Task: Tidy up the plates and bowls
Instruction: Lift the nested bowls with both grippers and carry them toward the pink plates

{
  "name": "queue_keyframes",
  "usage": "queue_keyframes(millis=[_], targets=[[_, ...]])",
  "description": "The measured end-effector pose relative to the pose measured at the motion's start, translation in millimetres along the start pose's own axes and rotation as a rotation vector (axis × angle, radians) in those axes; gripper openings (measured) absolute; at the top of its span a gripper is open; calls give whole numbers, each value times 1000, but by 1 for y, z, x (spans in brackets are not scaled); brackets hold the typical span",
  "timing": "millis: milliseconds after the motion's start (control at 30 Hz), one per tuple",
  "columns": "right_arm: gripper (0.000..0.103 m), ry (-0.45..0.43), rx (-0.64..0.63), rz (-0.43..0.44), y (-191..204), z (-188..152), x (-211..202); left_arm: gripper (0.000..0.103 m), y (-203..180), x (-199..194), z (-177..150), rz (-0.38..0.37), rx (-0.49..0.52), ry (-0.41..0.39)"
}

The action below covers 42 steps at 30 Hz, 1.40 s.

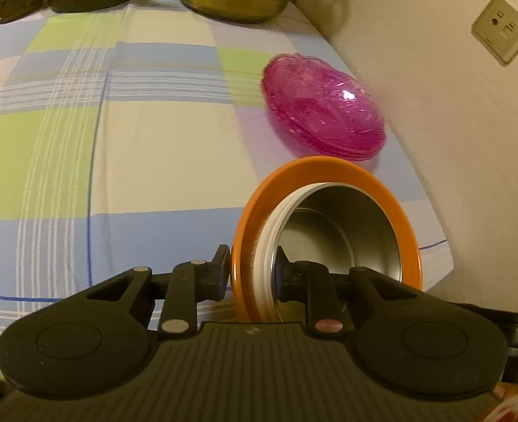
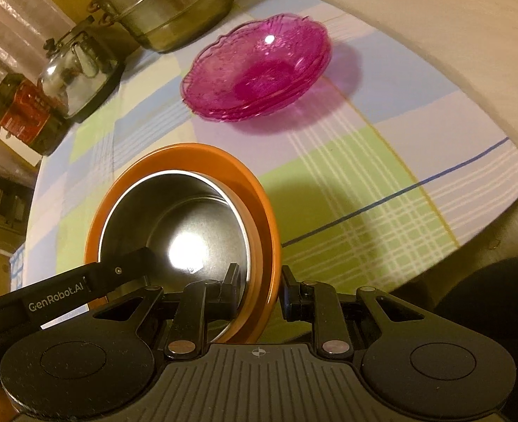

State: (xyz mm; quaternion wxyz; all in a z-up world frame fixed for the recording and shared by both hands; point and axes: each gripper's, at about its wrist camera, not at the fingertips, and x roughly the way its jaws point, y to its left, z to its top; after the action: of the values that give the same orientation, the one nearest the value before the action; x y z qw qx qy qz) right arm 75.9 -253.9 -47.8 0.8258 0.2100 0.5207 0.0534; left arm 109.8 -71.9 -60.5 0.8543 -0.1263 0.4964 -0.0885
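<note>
My left gripper (image 1: 253,274) pinches the near rim of the orange-rimmed steel bowl (image 1: 329,218), one finger outside the orange band, the other inside the metal well, at about 7 o'clock on the bowl as my left camera sees it. The bowl is tipped up on edge, mouth toward me, above the checked tablecloth (image 1: 118,140). At 1 o'clock beyond it lies the stack of pink glass dishes (image 1: 324,109), near the wall, apart from the bowl. From the right camera, my right gripper (image 2: 259,292) clamps the same orange-rimmed steel bowl (image 2: 174,232) on the opposite rim, at about 5 o'clock, jaws narrow around the band; the left tool's finger shows reaching in at 8 o'clock. The pink dishes (image 2: 259,70) sit at 12 o'clock, with a steel pot (image 2: 167,3) and a kettle (image 2: 72,70) farther back at 10 and 11 o'clock. I judge the bowl stiff and fairly light, its polished steel slick, so the rim band is the surer place to hold. The pink glass looks brittle and would want a gentle grip at its scalloped edge.
</note>
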Motion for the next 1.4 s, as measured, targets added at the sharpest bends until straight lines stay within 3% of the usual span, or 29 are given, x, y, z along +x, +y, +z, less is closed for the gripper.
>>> queue_keyframes(millis=[567, 1400], targets=[[23, -97, 38, -46, -25, 35, -49, 22, -57, 3, 24, -80, 62, -24], [23, -129, 11, -18, -22, 97, -48, 22, -69, 12, 81, -90, 48, -64]])
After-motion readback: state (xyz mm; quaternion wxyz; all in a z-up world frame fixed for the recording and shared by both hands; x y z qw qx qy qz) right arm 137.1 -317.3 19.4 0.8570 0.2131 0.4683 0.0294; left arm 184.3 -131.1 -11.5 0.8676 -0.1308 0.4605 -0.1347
